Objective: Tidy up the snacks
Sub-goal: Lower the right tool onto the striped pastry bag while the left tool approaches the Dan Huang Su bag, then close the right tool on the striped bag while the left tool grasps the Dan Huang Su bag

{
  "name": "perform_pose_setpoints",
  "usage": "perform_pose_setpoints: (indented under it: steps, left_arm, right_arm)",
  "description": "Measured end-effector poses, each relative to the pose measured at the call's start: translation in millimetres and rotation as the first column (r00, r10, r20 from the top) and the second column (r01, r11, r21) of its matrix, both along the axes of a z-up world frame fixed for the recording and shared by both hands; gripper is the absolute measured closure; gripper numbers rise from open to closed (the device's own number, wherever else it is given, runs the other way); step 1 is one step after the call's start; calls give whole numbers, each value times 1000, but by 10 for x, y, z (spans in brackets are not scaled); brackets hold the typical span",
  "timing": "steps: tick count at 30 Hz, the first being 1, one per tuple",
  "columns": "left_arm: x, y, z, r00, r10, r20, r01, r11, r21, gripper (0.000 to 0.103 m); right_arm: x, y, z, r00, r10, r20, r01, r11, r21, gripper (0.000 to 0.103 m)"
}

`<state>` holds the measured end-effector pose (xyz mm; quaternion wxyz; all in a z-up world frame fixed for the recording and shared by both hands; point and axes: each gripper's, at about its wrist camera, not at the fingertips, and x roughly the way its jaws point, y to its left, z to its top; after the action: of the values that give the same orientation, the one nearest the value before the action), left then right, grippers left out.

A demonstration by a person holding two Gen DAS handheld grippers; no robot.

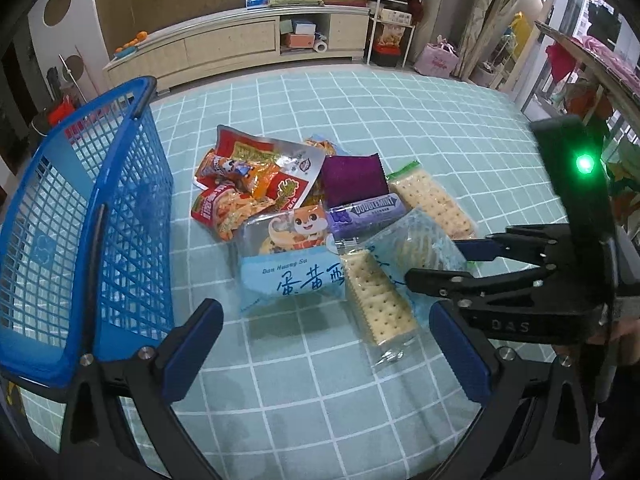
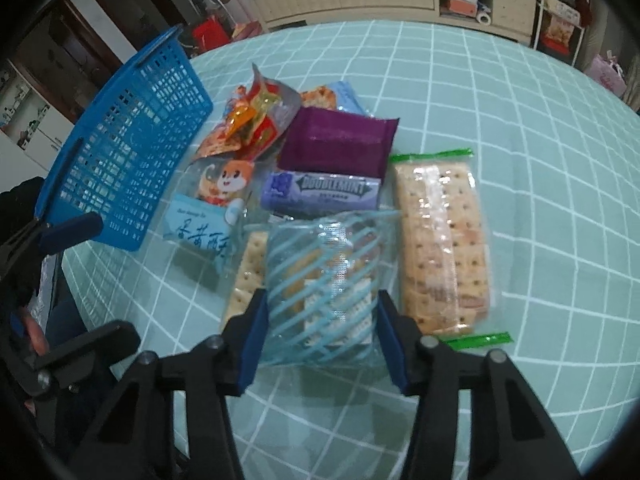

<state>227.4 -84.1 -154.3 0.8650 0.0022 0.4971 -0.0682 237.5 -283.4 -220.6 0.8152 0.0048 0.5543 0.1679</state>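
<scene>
Right gripper [image 2: 320, 334]: blue-padded fingers pressed both sides of the clear blue-striped biscuit packet [image 2: 324, 280], clasping it.
Left gripper [image 1: 324, 344]: fingers spread wide, holding nothing, above the teal checked tablecloth [image 1: 400, 120].
Snacks: heaped beside the blue plastic mesh basket [image 1: 80, 216]; purple Doublemint gum pack [image 2: 320, 192] just behind the clasped packet.

Tablecloth [image 1: 360, 112]: pale teal with a white grid; basket [image 1: 80, 208]: bright blue lattice plastic. Snack colours: purple packet [image 2: 336, 144], lilac gum pack [image 2: 320, 192] with grey-white lettering, clear packet with light-blue diagonal stripes [image 2: 320, 280], cracker pack [image 2: 440, 240] with beige contents and green end strips, light-blue pouch [image 1: 292, 276] with an orange cartoon animal, red-orange-yellow bags [image 1: 240, 184]. Right gripper [image 2: 320, 336] and left gripper [image 1: 326, 352]: black with dark-blue pads.
</scene>
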Motion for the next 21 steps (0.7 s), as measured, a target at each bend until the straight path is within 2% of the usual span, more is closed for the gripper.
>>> perform_pose_setpoints:
  steps: [7, 9, 13, 21]
  left_arm:
    - [97, -16, 58, 1000, 17, 0, -17, 1000, -10, 0]
    - [165, -40, 52, 1000, 22, 0, -22, 1000, 17, 0]
    - [284, -61, 38, 999, 52, 6, -52, 996, 67, 0]
    - [532, -82, -156, 998, 51, -42, -49, 997, 51, 2]
  right_arm:
    - [-160, -232, 278, 994, -82, 67, 82, 997, -3, 47]
    - [-165, -282, 326, 992, -104, 74, 105, 994, -14, 47]
    - [-164, -318, 349, 987, -134, 90, 140, 988, -60, 47]
    - [-107, -278, 277, 983, -151, 102, 159, 984, -84, 47]
